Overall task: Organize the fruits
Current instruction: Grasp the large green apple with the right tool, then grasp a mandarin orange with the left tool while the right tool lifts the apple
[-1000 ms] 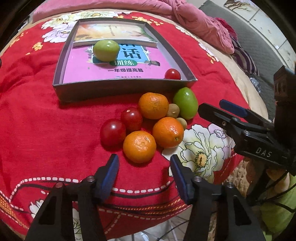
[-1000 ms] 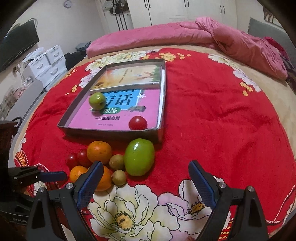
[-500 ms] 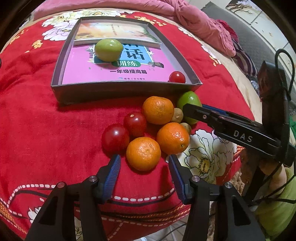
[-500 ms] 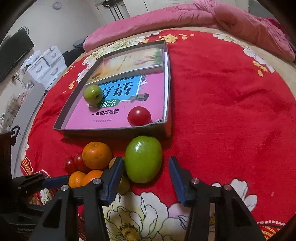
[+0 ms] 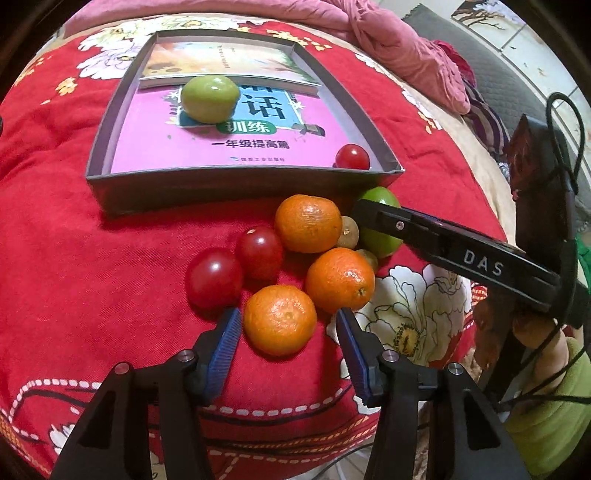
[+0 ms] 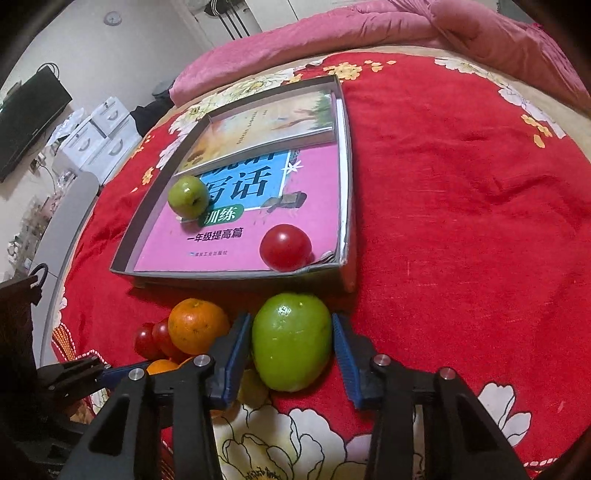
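The right tool has its blue pads on either side of a large green fruit lying on the red flowered bedspread; the pads sit at the fruit's flanks, but a full clamp cannot be confirmed. The left tool stands apart, its fingers flanking the nearest orange without touching it. Just beyond that orange lie a second orange, a third orange and two red tomatoes side by side, all bunched together with two small brownish-green fruits wedged between the oranges and the green fruit. Past the pile, a shallow grey box rests on the bedspread with a pink book lying flat inside; a green apple sits on the book towards the back, and a red tomato sits in the box's near right corner. A pink quilt is heaped along the far edge of the bed.
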`<state>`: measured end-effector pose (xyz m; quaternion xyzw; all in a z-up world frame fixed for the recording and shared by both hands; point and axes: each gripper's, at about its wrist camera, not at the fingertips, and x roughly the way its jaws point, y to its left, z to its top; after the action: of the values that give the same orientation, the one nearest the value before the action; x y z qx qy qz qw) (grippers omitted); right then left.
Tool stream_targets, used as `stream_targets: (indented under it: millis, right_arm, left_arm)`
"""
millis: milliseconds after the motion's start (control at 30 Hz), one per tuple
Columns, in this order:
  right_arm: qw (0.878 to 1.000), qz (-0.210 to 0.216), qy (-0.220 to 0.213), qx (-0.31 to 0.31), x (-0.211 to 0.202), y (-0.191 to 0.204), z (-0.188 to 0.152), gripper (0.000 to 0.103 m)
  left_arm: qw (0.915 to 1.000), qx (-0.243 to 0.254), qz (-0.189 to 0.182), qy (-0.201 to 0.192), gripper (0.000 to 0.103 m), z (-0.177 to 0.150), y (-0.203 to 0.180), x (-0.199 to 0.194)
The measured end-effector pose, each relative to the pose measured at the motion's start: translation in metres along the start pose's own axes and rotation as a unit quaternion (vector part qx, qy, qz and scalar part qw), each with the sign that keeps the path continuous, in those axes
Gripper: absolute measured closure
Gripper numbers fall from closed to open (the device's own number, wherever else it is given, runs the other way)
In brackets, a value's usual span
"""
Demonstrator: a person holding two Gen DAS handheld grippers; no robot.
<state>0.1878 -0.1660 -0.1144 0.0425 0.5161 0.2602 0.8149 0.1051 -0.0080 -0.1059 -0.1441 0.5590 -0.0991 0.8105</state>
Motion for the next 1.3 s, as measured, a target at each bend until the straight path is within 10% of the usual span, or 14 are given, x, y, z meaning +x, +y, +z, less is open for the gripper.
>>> stream_targets:
  millis: [300,1300]
  right_arm:
    - [1.0,-0.004,-0.026,-0.007,-0.022,0.001,-0.004,0.059]
    - [0.995,-0.008,-0.083,-0.046,-0.066,0.025,-0.004,0.059]
  left_arm:
    - [1.0,0.005,-0.001,0.003,0.063,0.002,-0.004,0.006]
    - [0.9979,0.009,-0.008,-0.063,0.063,0.005,-0.006,-0.057]
